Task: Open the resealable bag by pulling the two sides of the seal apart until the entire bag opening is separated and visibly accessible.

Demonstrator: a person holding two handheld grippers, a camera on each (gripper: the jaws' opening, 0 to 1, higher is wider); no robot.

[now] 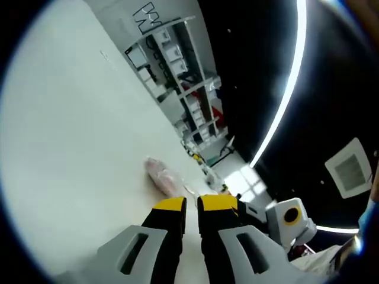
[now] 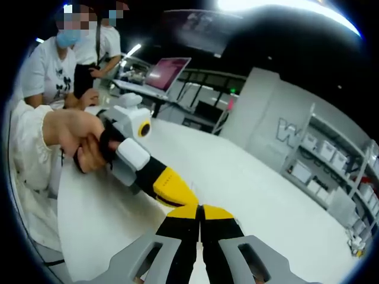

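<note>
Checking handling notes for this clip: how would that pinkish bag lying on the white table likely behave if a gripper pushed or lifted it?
The bag lies low, crumpled and translucent on the white table, so it is probably thin film: floppy, light, prone to sagging when lifted. A push would likely slide or bunch it rather than roll it. Its contents are too blurred to tell.

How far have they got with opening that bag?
Nothing looks done: the pinkish translucent plastic bag lies on the white table, ahead of the left hand-held gripper, ungrasped. In hand: the right hand-held gripper, jaws shut, sits tip to tip with the left. Remaining: gripping both seal sides and pulling apart.
</note>
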